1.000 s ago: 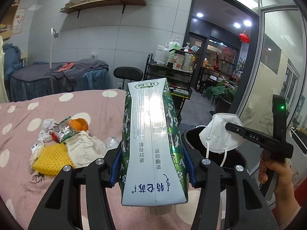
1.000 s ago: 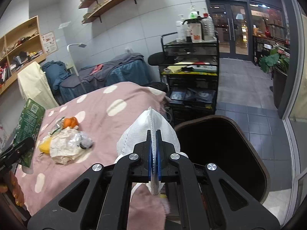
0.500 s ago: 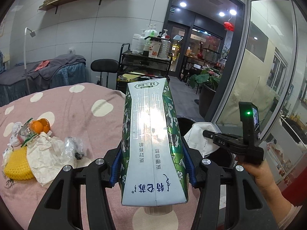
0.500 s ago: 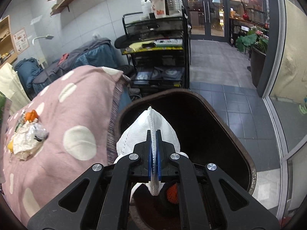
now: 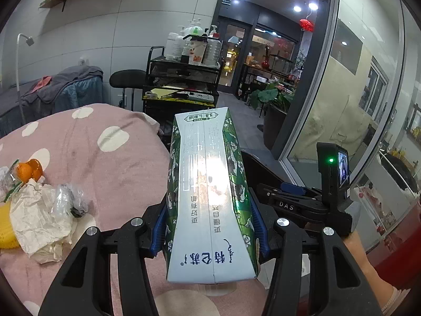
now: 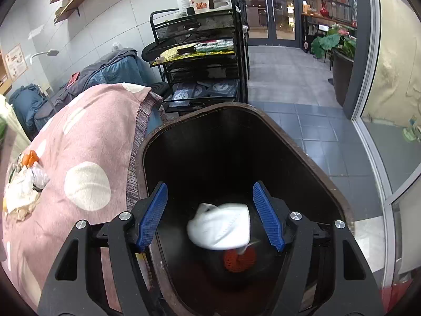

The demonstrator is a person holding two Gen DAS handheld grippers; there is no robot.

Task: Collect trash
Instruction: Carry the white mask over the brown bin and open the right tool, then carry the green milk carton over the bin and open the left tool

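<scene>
My left gripper (image 5: 209,226) is shut on a green and white milk carton (image 5: 208,192) and holds it upright above the pink dotted tablecloth (image 5: 105,163). My right gripper (image 6: 210,216) is open over the dark trash bin (image 6: 302,155). A white face mask (image 6: 221,226) is blurred inside the bin, below the jaws, above an orange net (image 6: 238,262). In the left wrist view the right gripper (image 5: 286,192) is to the right of the carton. Remaining trash lies on the cloth: crumpled paper (image 5: 36,221), clear plastic wrap (image 5: 65,202), a yellow net (image 5: 5,226), an orange wrapper (image 5: 26,169).
A black wire cart (image 6: 200,60) with bottles stands behind the bin. The table edge (image 6: 134,158) meets the bin's left rim. A glass partition (image 5: 355,92) and tiled floor (image 6: 289,84) lie to the right. A covered bed (image 5: 60,89) is at the back left.
My right gripper moved over the bin, opened and let go of the face mask, which now drops inside. My left gripper swung right, still holding the carton.
</scene>
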